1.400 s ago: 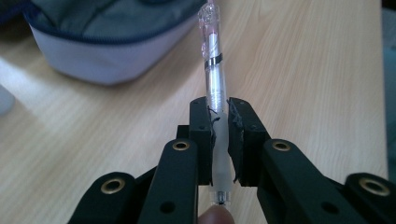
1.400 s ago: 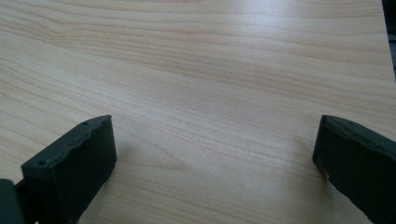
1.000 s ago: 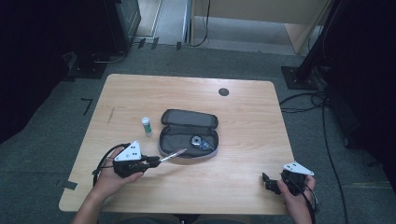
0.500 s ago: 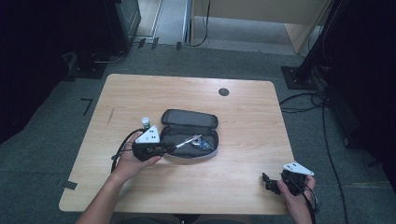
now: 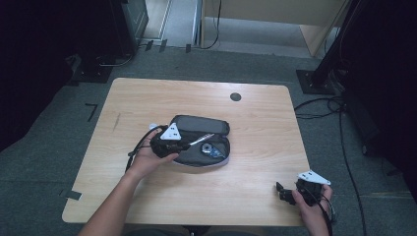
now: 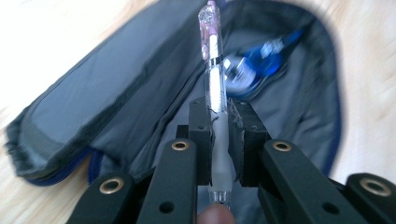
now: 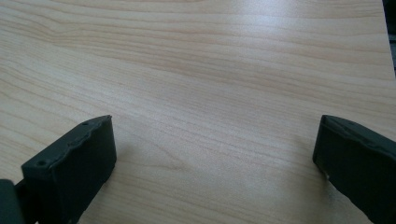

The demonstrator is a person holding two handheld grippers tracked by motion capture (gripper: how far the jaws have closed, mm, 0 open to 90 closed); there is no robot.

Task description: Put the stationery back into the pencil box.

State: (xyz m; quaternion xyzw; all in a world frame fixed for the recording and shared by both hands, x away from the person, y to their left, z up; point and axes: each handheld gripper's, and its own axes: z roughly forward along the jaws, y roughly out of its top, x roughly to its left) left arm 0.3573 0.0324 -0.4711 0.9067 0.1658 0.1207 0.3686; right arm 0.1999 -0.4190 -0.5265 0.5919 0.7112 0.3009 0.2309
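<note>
Pen [image 6: 214, 88], clear-barrelled with a pale grip sleeve, sits clamped between the two black jaws of the left tool [image 5: 183, 145] and points out over an open pencil case [image 5: 222, 152] at the middle of the table [image 5: 260, 113]. Nearest the camera, at about 5 o'clock on the table, the right tool [image 5: 281, 192] rests low in the person's right hand with its jaws spread wide and nothing between them; bare wood shows beneath them in the right gripper view. Further in, the person's left hand [image 5: 145, 160] brings the left tool in from the case's 9 o'clock side, and the pen's tip hangs above the dark lining rather than on it. Judged from this, the pick-up is done and the carry is nearly over; what remains is to lower the pen into the case and let go. Inside the case, toward 3 o'clock, a blue and silver object [image 6: 254, 58] lies against the lining, too blurred to name. The case's lid flap [image 5: 201, 123] lies folded back at 12 o'clock. Beyond it, a round black grommet [image 5: 235, 97] marks the table's far edge.
</note>
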